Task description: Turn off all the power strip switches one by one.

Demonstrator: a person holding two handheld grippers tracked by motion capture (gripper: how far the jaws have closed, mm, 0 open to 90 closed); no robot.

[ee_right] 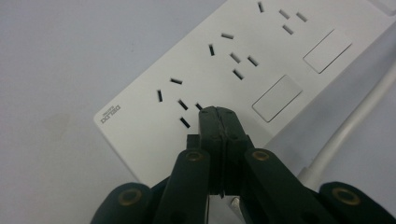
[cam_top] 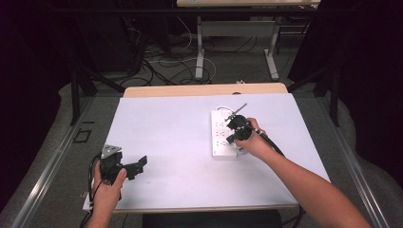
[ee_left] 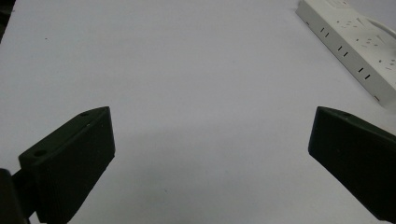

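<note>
Right gripper (ee_right: 218,116) closed, tips over power strip (ee_right: 243,70) near end

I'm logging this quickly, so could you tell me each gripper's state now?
Left gripper: open, holding nothing.
Right gripper: shut, empty, tips over the power strip.

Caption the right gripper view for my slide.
Right claw, jaws shut, poised over the end socket of a white power strip.

Right gripper (ee_right: 218,114), jaws pressed together, tip over white plastic power strip (ee_right: 224,70) near its socket slots. White cable (ee_right: 345,130) runs alongside.
</note>
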